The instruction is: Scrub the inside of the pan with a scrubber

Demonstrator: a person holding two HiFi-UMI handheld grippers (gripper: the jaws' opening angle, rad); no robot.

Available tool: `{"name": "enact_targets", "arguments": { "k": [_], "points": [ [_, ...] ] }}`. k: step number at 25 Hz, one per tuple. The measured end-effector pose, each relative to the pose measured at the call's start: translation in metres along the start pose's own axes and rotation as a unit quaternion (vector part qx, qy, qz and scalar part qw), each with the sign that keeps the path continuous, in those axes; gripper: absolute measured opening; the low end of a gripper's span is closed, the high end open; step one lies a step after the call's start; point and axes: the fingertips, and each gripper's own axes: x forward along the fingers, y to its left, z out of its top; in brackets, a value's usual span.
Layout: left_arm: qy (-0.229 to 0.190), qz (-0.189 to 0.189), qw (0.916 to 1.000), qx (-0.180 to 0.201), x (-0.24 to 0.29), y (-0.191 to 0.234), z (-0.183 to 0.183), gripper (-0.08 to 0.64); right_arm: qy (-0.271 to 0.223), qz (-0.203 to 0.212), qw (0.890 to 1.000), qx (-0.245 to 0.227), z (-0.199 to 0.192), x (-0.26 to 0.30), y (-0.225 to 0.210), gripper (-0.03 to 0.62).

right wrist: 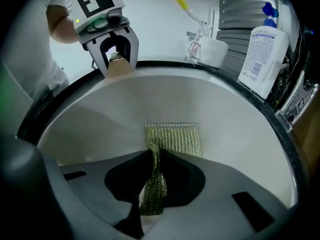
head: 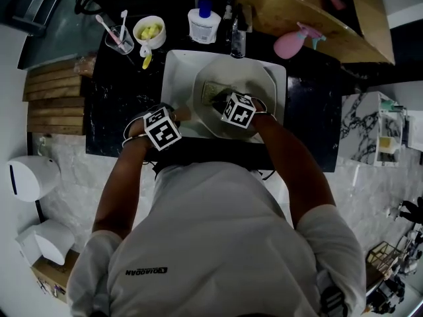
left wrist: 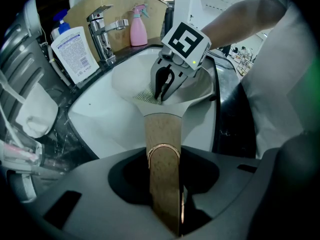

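A white pan [head: 254,84] lies in the sink, its wooden handle [left wrist: 162,149] pointing toward me. My left gripper [left wrist: 165,184] is shut on that handle, at the pan's near-left side [head: 173,116]. A green mesh scrubber [right wrist: 172,139] lies flat against the pan's inner wall, one end pinched in my right gripper [right wrist: 152,194], which is shut on it. In the head view the right gripper [head: 221,101] reaches into the pan from the near rim, with the scrubber [head: 213,92] just beyond it. The right gripper view shows the left gripper [right wrist: 116,59] at the far rim.
The white sink [head: 175,78] sits in a dark counter. Behind it stand a faucet [left wrist: 102,31], a soap bottle [left wrist: 75,51], a pink spray bottle [head: 294,43] and a cardboard box [head: 310,12]. A cup of toothbrushes [head: 120,38] and a bowl [head: 149,30] stand back left.
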Motion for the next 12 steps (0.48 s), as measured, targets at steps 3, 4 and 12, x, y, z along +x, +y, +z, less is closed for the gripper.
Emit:
{"name": "enact_targets", "arguments": {
  "k": [3, 4, 12],
  "points": [
    [0.0, 0.0, 1.0, 0.0, 0.0, 0.0, 0.001, 0.143, 0.003, 0.018, 1.0, -0.001, -0.001, -0.001, 0.011, 0.072],
    [0.0, 0.0, 1.0, 0.0, 0.0, 0.0, 0.001, 0.143, 0.004, 0.025, 1.0, 0.001, -0.002, -0.002, 0.014, 0.072],
    [0.0, -0.001, 1.0, 0.0, 0.0, -0.001, 0.001, 0.141, 0.014, 0.078, 0.997, 0.025, -0.009, -0.006, 0.037, 0.071]
  ]
}}
